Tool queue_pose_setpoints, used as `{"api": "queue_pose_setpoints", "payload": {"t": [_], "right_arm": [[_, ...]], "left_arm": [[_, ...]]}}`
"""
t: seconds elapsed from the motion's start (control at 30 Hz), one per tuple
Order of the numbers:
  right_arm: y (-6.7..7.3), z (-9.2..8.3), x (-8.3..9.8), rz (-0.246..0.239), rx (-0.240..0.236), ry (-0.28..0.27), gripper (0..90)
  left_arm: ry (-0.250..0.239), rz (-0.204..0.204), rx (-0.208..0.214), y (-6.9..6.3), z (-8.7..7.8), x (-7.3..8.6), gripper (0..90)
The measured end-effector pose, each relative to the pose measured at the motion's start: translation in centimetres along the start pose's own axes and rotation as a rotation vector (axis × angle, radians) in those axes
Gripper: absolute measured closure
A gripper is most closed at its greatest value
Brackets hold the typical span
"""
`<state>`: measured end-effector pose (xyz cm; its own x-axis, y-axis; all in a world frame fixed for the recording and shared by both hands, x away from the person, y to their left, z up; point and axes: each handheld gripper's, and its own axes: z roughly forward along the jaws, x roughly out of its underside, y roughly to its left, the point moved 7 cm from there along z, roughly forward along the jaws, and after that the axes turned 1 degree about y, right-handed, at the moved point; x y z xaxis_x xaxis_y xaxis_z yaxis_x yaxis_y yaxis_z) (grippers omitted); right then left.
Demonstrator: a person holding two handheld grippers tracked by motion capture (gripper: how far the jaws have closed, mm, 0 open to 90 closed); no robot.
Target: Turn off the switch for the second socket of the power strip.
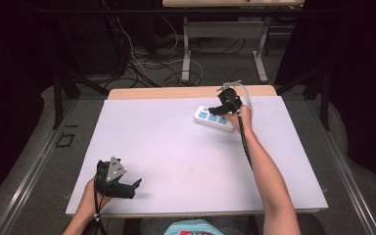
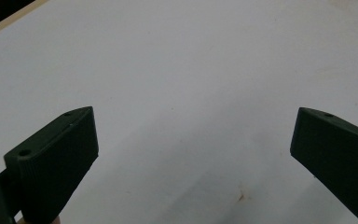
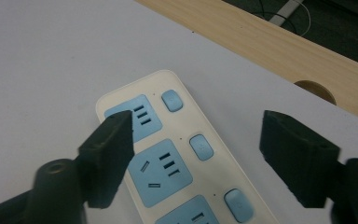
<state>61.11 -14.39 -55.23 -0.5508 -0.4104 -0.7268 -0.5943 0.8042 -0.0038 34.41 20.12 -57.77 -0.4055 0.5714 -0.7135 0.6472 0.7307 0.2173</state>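
One power strip [image 3: 177,154] | under right tool [image 3: 196,154] | jaws astride, apparently untouched

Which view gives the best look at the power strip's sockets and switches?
The right gripper view: the power strip lies close below the jaws, its blue sockets and switches distinct. In the high view it is small and partly behind the right gripper. The left gripper view faces bare table.

Power strip [image 3: 177,154]: no brand, number or lettering can be read on its white body, blue socket faces or blue switches.
Table surface [image 1: 176,147]: no text or sign is found.
Gripper bodies: no label is legible.
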Motion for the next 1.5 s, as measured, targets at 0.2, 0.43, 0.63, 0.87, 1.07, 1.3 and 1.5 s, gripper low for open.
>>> {"api": "queue_pose_setpoints", "payload": {"t": [0.2,0.43,0.63,0.87,1.07,1.3,1.5], "right_arm": [[-0.4,0.2,0.2,0.007,0.021,0.002,51.2],[-0.7,0.5,0.5,0.031,0.018,0.005,81.4],[-0.9,0.9,0.7,0.023,0.029,0.020,90.0],[-0.8,1.3,0.8,0.007,0.053,0.025,90.0],[-0.6,1.8,1.0,-0.001,0.052,0.040,90.0],[-0.2,2.5,1.1,-0.011,0.042,0.037,90.0],[-0.1,2.6,1.1,-0.021,0.065,0.045,90.0]], "left_arm": [[0.000,0.000,0.001,0.0,0.0,0.0,0.5],[-0.001,0.001,0.003,0.0,0.0,0.0,0.6],[0.000,0.002,0.000,0.0,0.0,0.0,0.6],[0.000,0.001,0.005,-0.1,0.0,0.0,0.6],[0.002,0.003,0.006,-0.1,0.0,0.0,0.6],[0.002,0.005,0.005,0.0,0.0,0.0,0.6],[-0.007,0.005,0.007,-0.1,0.2,-0.1,0.6]]}}
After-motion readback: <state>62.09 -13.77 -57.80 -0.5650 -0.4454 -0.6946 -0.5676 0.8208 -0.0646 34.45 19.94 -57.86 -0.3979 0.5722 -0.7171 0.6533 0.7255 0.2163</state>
